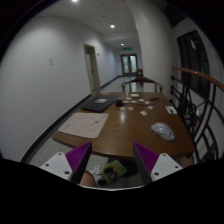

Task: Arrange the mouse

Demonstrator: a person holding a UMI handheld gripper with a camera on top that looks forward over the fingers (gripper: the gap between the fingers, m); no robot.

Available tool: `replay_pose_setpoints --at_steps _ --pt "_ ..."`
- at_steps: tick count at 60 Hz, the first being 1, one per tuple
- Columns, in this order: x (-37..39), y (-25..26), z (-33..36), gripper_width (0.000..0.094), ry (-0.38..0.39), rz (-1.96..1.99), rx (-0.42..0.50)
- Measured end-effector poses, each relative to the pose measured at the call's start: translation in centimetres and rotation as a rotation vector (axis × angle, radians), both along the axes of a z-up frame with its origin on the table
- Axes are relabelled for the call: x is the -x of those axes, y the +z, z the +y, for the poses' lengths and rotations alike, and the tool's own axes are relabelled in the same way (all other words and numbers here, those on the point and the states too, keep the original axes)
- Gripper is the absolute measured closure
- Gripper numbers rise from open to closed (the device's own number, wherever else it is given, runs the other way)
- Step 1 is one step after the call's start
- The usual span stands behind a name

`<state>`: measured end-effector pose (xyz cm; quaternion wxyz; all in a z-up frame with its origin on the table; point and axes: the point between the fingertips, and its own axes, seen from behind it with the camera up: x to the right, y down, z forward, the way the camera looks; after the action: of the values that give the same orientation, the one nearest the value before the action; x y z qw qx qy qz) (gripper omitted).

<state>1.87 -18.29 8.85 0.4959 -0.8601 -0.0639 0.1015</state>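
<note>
Your hand-held gripper (pixel 111 160) hangs spread and empty; the mouse (pixel 163 131) lies on the worktop (pixel 125 125) ahead, at one o'clock, well apart

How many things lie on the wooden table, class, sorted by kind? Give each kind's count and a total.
Mouse: 1, the white mouse, beyond the open fingers of the gripper
Paper sheet: 1, the large sheet
Dark flat item: 1
Small far items: too blurred to count
Total countable: 3, on the table
</note>
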Motion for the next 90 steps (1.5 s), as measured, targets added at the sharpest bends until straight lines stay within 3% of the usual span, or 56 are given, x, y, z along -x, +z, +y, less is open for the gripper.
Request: replay_pose_setpoints --at_steps 14,23,29,44,49,51,53,60,66,71,78,84,90 --pt "-12.6 -2.4 5.4 0.0087 -0.154 -0.13 0.003" --pt "-20.0 -8.1 10.4 0.0097 -0.246 -0.188 0.096" --pt "-22.1 -10.9 13.6 0.008 -0.246 -0.175 0.128" --pt "-23.4 -10.6 19.3 0.0111 -0.228 -0.138 0.143" --pt "-24.3 -10.7 21.3 0.0207 -0.263 -0.128 0.152" --pt "-24.8 -10.8 21.8 0.037 -0.29 -0.132 0.156" --pt "-25.1 -10.8 22.0 0.0429 -0.314 -0.112 0.159" --pt "-25.3 -10.7 22.0 0.0568 -0.359 -0.096 0.15" --pt "-25.4 -8.8 20.8 0.0597 -0.428 -0.134 0.134" --pt "-20.2 -1.0 21.4 0.06 -0.405 -0.134 -0.038" --pt "-8.1 7.6 22.0 0.0601 -0.335 -0.035 -0.181" --pt "4.1 10.4 22.9 0.0602 -0.236 0.019 -0.184" --pt "13.0 5.5 24.0 0.0601 -0.144 0.021 -0.113"
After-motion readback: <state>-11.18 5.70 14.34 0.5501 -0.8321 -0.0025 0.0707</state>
